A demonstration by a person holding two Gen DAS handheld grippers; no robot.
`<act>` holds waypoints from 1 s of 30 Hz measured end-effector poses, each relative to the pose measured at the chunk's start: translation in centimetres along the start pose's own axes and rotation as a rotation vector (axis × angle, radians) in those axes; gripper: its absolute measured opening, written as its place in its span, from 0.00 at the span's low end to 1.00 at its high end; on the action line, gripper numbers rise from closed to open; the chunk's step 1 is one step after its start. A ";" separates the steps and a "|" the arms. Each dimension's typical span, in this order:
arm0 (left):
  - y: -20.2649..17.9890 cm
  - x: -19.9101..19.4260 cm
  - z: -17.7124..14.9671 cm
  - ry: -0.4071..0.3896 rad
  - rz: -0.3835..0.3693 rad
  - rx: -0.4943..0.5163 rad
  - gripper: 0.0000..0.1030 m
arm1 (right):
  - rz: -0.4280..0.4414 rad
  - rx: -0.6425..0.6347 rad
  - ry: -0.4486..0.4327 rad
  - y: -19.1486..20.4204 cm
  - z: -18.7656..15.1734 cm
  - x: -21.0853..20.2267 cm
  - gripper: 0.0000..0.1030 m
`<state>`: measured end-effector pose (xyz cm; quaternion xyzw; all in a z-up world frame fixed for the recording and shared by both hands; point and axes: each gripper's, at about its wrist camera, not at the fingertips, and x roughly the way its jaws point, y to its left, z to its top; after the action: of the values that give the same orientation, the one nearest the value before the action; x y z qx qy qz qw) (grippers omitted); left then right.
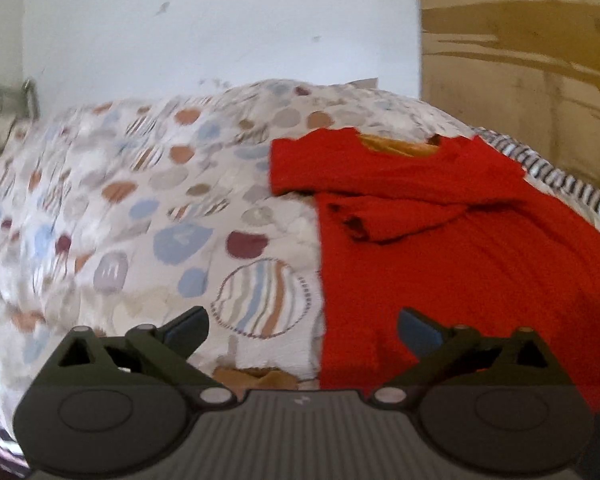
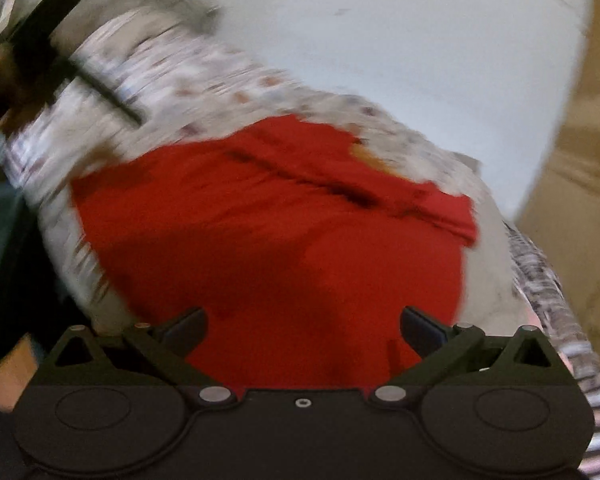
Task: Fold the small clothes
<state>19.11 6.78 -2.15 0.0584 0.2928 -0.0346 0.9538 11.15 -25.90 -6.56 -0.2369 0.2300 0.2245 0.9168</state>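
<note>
Red shirt (image 1: 440,248) lies partly folded, sleeve tucked across, ahead of both wide-open, empty grippers: left gripper (image 1: 302,328), right gripper (image 2: 302,326); spotty bedspread (image 1: 140,208) underneath.

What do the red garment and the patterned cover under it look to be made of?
Red garment: soft matte cloth, probably a knit; it creases and drapes, and faint lengthwise ribs show, though blur leaves the weave open.
Patterned cover: matte printed fabric, likely a padded quilt; it puffs and dimples, with dots and stripes printed on it.
</note>
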 end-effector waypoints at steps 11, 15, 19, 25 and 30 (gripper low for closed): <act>-2.4 -0.4 -1.1 0.093 -0.142 0.015 0.99 | -0.166 -0.347 0.052 7.1 -0.8 4.5 0.99; -2.5 -1.3 -1.5 0.048 -0.171 0.050 0.99 | -0.148 -0.355 0.019 6.5 -0.8 3.9 0.92; -3.6 -2.8 -2.7 -0.079 -0.148 0.158 0.99 | -0.093 -0.345 -0.032 5.9 -1.0 2.6 0.74; -5.4 -4.0 -4.0 -0.138 -0.187 0.277 1.00 | -0.034 -0.318 -0.163 5.3 0.4 0.4 0.29; -5.9 -4.5 -4.6 -0.147 -0.273 0.287 1.00 | 0.055 -0.132 -0.178 1.8 3.2 1.2 0.14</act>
<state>12.26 1.70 -3.98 0.1509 0.2196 -0.2090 0.9409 12.13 -22.43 -5.28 -0.2692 0.1388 0.2845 0.9096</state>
